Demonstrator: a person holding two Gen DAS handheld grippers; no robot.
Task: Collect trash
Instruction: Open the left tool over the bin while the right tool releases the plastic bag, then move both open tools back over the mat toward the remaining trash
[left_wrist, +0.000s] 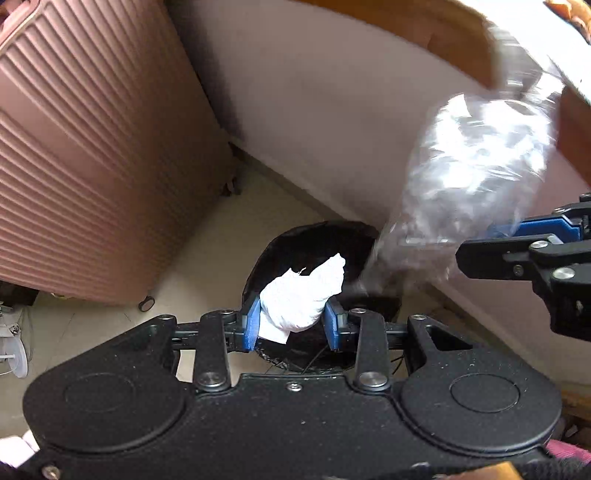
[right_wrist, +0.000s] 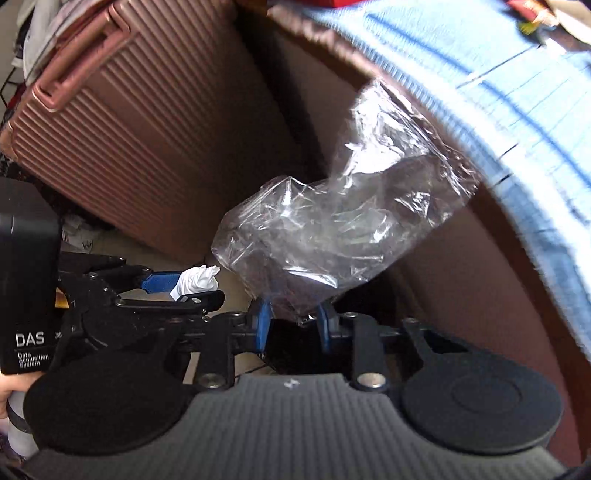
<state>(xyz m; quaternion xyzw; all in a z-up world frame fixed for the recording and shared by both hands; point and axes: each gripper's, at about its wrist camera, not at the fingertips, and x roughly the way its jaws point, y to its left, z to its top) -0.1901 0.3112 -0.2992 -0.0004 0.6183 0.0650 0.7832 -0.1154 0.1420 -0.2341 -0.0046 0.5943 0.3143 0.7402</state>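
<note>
My left gripper (left_wrist: 293, 317) is shut on a crumpled white tissue (left_wrist: 303, 299), which hangs right over the mouth of a black-lined trash bin (left_wrist: 321, 236) on the floor. From the right, my right gripper (left_wrist: 491, 240) reaches in with a crinkled clear plastic bag (left_wrist: 476, 166) above the bin's right rim. In the right wrist view, the right gripper (right_wrist: 293, 317) is shut on the lower end of the plastic bag (right_wrist: 332, 229), with the dark bin (right_wrist: 295, 354) beneath. The left gripper (right_wrist: 199, 290) with the tissue (right_wrist: 197, 280) shows at left.
A ribbed pink suitcase (left_wrist: 92, 147) stands on the tiled floor left of the bin. A bed side panel (left_wrist: 332, 110) runs behind it, with a blue blanket (right_wrist: 498, 92) on top. White shoes (left_wrist: 14, 343) lie at the far left.
</note>
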